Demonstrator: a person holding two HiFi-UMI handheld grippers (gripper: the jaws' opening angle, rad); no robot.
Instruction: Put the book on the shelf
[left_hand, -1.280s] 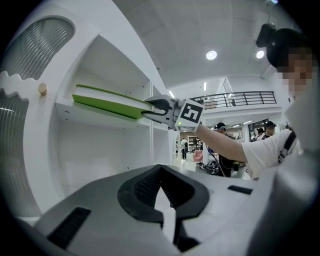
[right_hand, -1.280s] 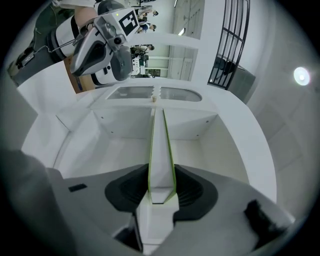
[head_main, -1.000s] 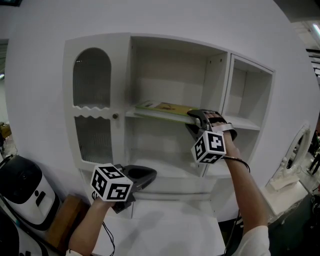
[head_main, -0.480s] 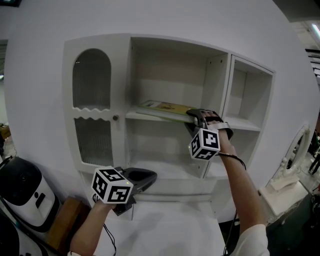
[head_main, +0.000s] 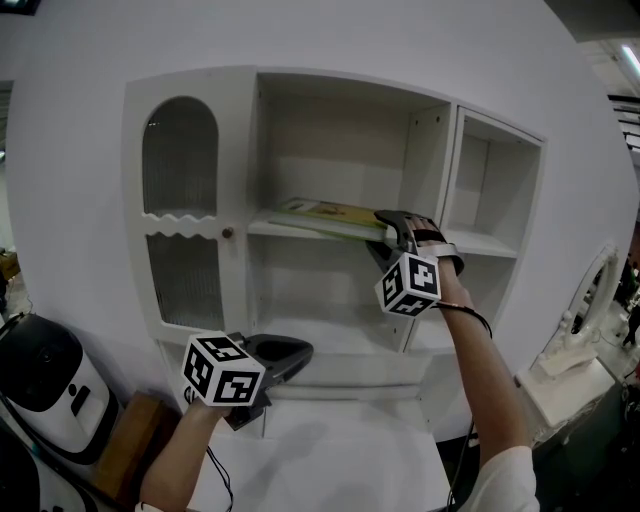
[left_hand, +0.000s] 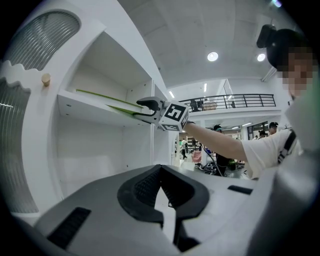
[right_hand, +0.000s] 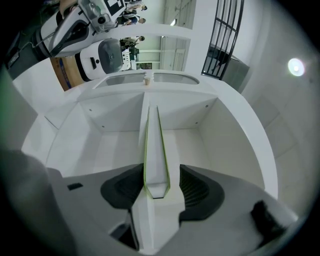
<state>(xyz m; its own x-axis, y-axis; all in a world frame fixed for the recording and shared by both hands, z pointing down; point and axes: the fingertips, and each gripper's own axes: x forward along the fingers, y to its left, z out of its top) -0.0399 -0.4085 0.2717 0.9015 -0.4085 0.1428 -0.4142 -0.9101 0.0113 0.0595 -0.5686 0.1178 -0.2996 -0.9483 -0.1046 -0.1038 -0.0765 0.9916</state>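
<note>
A thin book with a green cover (head_main: 322, 212) lies flat on the middle shelf (head_main: 268, 228) of the white cabinet, its near end sticking out past the shelf's front edge. My right gripper (head_main: 386, 226) is at that end, its jaws opening; the book's edge (right_hand: 155, 150) still runs between the pads, with a gap showing at the right pad. The left gripper view shows the book (left_hand: 102, 98) and the right gripper (left_hand: 148, 105) from below. My left gripper (head_main: 298, 351) hangs low in front of the bottom compartment, shut with nothing in it (left_hand: 159, 168).
An arched cabinet door (head_main: 180, 200) with a small knob (head_main: 228, 233) stands left of the open bay. A narrower compartment (head_main: 490, 190) lies to the right. A white-and-black machine (head_main: 45, 385) sits at lower left, a white mirror stand (head_main: 585, 320) at right.
My right gripper has edged up and left toward the shelf, sliding the book slightly inward, and its jaws have parted from the book. The left gripper has barely moved.
</note>
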